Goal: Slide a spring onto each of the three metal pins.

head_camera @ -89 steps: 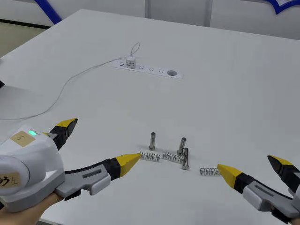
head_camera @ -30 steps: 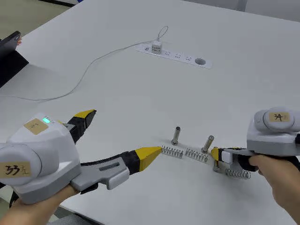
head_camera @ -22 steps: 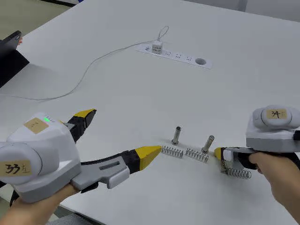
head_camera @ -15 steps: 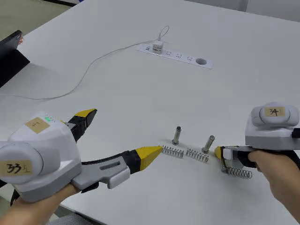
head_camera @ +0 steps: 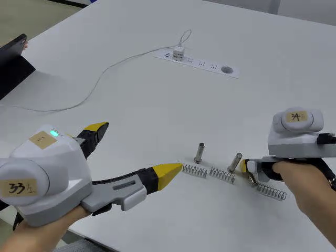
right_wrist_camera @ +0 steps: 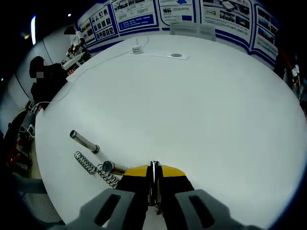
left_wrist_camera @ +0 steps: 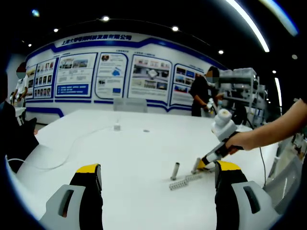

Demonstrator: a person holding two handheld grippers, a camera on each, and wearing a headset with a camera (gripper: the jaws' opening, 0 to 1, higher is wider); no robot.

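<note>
My left gripper (head_camera: 132,149) is open above the table's near left, with nothing between its yellow fingertips (left_wrist_camera: 88,169). To the right, my right gripper (head_camera: 245,168) is shut on a metal pin (right_wrist_camera: 153,183), which sticks out between its jaws. A second pin (head_camera: 199,152) stands upright and a third pin (head_camera: 234,162) leans beside the right gripper. Two springs (head_camera: 194,170) (head_camera: 222,175) lie end to end in front of those pins. The third spring (head_camera: 272,191) lies under the right hand. The left gripper view has the pins (left_wrist_camera: 175,170) and the right gripper (left_wrist_camera: 217,143) ahead.
A white power strip (head_camera: 199,62) with a plugged-in adapter lies at the far side, and its cable (head_camera: 102,79) runs off to the left. A dark object (head_camera: 13,58) sits at the left edge. People stand beyond the table (left_wrist_camera: 199,93).
The right gripper closed on the lying pin and raised it off the table, moving slightly up and right. The left gripper stayed open in place.
</note>
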